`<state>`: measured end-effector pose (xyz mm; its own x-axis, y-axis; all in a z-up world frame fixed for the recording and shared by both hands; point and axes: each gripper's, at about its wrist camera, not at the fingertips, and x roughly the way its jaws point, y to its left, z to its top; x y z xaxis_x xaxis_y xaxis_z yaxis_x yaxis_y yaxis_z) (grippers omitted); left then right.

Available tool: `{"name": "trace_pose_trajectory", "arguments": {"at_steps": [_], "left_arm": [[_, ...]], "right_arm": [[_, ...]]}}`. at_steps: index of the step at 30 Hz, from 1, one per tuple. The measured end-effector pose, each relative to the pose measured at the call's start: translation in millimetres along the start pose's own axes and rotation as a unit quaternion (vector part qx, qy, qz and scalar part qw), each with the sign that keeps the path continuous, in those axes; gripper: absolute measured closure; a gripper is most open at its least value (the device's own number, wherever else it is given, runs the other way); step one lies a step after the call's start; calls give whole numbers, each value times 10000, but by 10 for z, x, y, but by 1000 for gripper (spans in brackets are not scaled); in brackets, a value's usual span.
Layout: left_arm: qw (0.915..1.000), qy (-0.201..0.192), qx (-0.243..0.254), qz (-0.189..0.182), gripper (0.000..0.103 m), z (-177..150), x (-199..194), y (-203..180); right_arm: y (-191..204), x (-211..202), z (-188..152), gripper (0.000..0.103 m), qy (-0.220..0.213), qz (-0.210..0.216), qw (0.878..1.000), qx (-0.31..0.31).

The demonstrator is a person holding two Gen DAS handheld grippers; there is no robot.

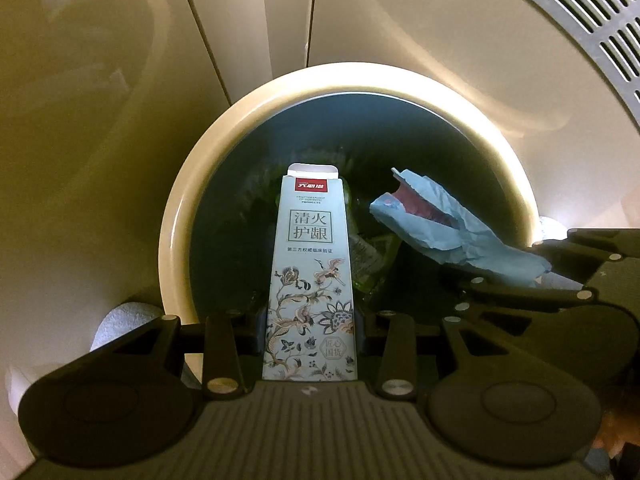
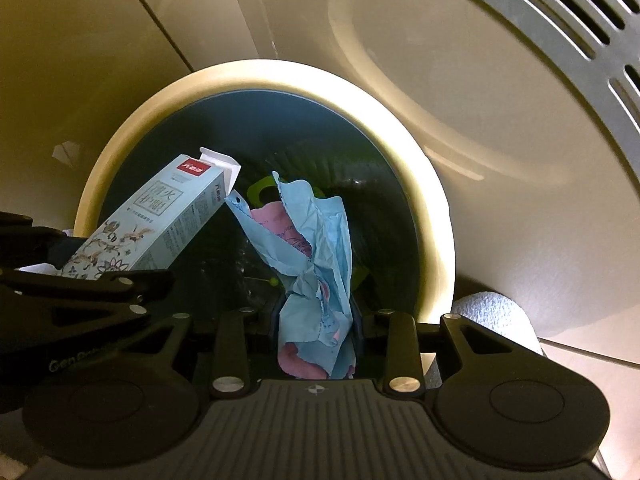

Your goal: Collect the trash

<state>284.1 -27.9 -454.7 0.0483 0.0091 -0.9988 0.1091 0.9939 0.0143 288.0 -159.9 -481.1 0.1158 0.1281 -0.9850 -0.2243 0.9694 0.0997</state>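
Observation:
My left gripper (image 1: 310, 320) is shut on a pale blue toothpaste box (image 1: 310, 264) with flower print, held over the open mouth of a round cream-rimmed trash bin (image 1: 180, 216). My right gripper (image 2: 318, 320) is shut on a crumpled blue and pink paper wrapper (image 2: 316, 240), also held over the bin (image 2: 436, 240). The wrapper shows in the left wrist view (image 1: 448, 224) to the right of the box, and the box shows in the right wrist view (image 2: 160, 224) to the left. A green and clear plastic piece (image 1: 368, 256) lies inside the dark bin.
Cream cabinet panels (image 1: 248, 20) stand behind the bin. A perforated grey metal surface (image 1: 592, 28) curves across the upper right. White towel-like rolls lie beside the bin (image 1: 120, 324) (image 2: 496, 316).

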Motion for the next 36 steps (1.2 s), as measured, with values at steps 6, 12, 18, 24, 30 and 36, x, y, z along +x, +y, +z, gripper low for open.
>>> {"name": "trace_pose_trajectory", "arguments": {"at_steps": [6,12,18,24,30,36], "left_arm": [[10000,34,49,69,59,33,48,-72],[9992,-71,185,354,16,22,-2,-104],[9996,-128,-39,242,2,3,-167,-12],[9992,-388,-99,53,0,-140,-628,45],[9896,-1436,-90,70,0,-576,-1275,85],[9748,-2189,-123,417,0,-943,-1671,77]], "right_arm": [[37,12,23,68,25,-40,10000,-16],[-18,-64,35,52,-81,-260,9996,80],[-132,-260,22,33,-178,-160,9989,396],[-103,-720,-71,29,-500,53,9982,335],[-28,-1457,-335,28,-1326,96,9911,-117],[116,-1991,-776,18,-2399,-189,9685,-646]]}}
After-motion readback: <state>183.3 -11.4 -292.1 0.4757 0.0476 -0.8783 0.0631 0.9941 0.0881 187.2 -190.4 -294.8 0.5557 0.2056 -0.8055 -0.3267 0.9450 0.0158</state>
